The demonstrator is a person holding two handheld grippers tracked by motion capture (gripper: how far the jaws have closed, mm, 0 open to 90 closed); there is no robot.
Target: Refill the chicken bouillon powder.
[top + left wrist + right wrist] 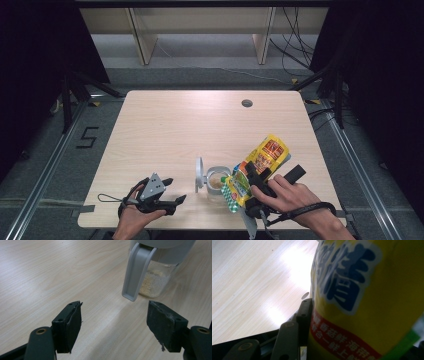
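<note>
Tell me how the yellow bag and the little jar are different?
The yellow bag is bright, printed and soft, held tilted in the right gripper; the jar is clear and hard, standing on the table. The bag hides what's inside; the jar shows pale grains at its bottom. The jar's lid is flipped open.

It looks like a lab: a bare wooden table [165,130] stands on grey carpet between black curtains [35,60], floor rails [45,175], loose cables [295,50] and tripod legs [75,95].
</note>
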